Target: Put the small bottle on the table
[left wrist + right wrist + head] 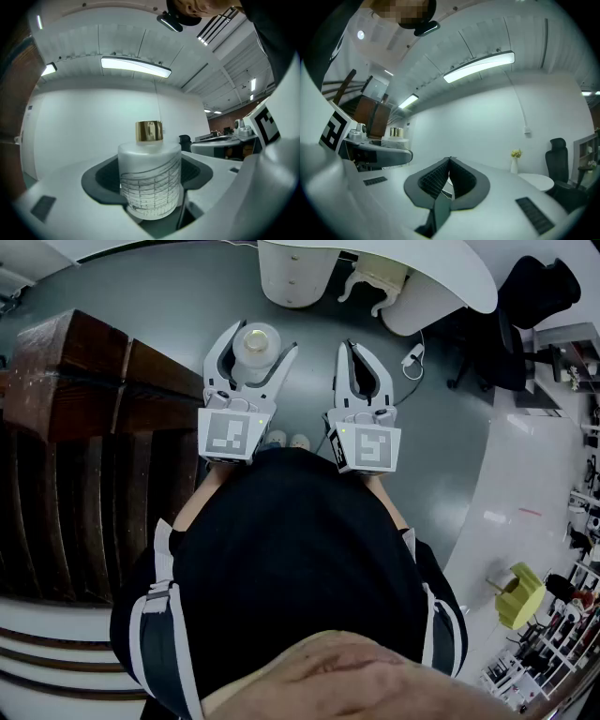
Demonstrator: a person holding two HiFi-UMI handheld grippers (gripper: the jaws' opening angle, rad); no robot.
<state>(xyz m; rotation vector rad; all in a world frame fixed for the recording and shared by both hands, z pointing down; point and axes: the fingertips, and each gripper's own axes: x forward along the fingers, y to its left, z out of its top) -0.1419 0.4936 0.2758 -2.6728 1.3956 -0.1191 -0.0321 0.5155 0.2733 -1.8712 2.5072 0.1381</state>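
The small bottle [149,185] is frosted white glass with a gold cap [149,131]. It stands upright between the dark pads [101,180] of my left gripper [150,187], which is shut on its body. From the head view the bottle [255,343] sits in the left gripper [259,337], held in the air in front of the person's body over the grey floor. My right gripper [362,352] hangs beside it to the right. Its jaws [450,161] are shut, with nothing between them. The right gripper view also shows the bottle [396,132] at far left.
A round white table [394,277] stands ahead, past both grippers. In the right gripper view the table [540,180] carries a small vase of yellow flowers [515,161]. Dark wooden steps [84,381] rise at the left. A black office chair [525,306] stands at the far right.
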